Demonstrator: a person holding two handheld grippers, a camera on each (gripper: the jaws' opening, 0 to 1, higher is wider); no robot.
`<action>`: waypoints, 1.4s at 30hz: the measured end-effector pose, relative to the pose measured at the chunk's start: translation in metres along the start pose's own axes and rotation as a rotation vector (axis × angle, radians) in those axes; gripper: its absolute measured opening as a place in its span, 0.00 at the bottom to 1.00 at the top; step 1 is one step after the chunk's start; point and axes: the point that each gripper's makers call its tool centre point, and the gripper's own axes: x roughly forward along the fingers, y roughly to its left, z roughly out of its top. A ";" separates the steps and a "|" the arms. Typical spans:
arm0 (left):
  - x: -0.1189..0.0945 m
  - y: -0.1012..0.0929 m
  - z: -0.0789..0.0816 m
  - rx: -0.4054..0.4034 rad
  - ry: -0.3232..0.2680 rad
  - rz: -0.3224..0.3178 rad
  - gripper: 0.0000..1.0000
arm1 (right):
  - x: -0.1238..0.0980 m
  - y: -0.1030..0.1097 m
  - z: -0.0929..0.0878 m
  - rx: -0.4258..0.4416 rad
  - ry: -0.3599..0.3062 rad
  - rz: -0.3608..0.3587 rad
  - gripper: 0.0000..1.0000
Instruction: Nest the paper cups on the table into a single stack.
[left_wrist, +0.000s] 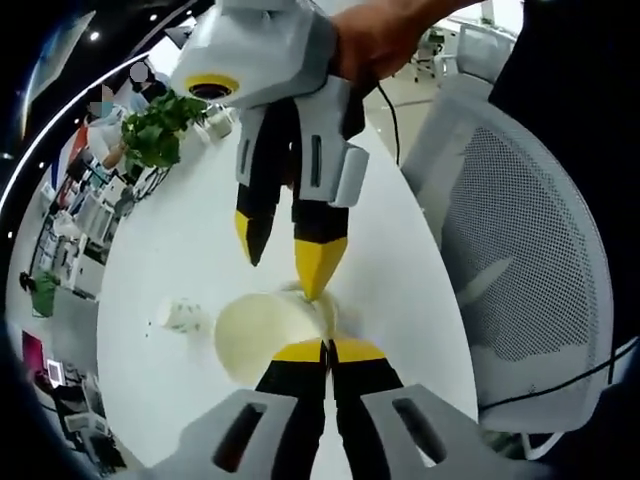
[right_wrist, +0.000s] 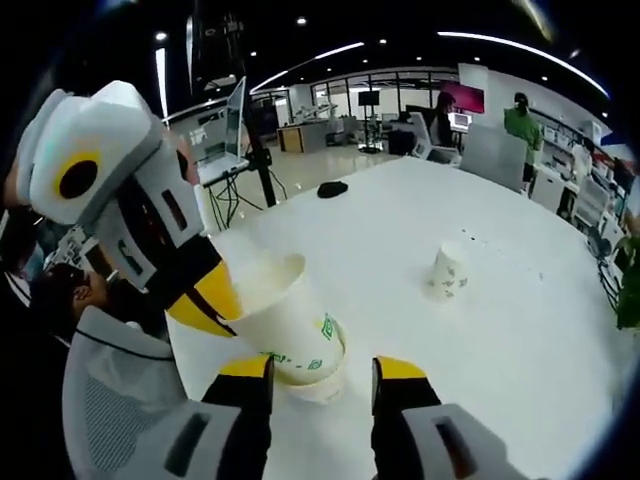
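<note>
My left gripper (left_wrist: 327, 350) is shut on the rim of a cream paper cup (left_wrist: 262, 335) with green print, seen from above its mouth. In the right gripper view the left gripper (right_wrist: 205, 297) holds this cup (right_wrist: 290, 320) tilted, its base inside a second cup (right_wrist: 325, 382) standing on the white table (right_wrist: 520, 330). My right gripper (right_wrist: 322, 372) is open just in front of this pair; in the left gripper view the right gripper (left_wrist: 283, 250) hangs open above the cup, one yellow fingertip (left_wrist: 318, 270) close to the rim. Another cup (right_wrist: 447, 272) (left_wrist: 182, 315) stands upside down farther along the table.
A white mesh chair (left_wrist: 520, 250) (right_wrist: 110, 410) stands close to the table edge beside the cups. A green plant (left_wrist: 160, 125) sits at the table's far end. A small black object (right_wrist: 332, 188) lies on the table. A laptop on a stand (right_wrist: 235, 120) and people are in the background.
</note>
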 end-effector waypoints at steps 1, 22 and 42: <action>0.001 0.000 0.000 -0.001 0.002 0.000 0.00 | -0.002 -0.002 -0.001 0.004 0.000 -0.002 0.37; 0.012 0.001 -0.001 -0.026 0.013 0.013 0.08 | -0.015 -0.017 -0.032 0.067 0.005 -0.024 0.38; -0.018 0.008 -0.051 -0.928 -0.336 0.398 0.53 | 0.000 -0.004 -0.048 0.131 0.025 0.018 0.36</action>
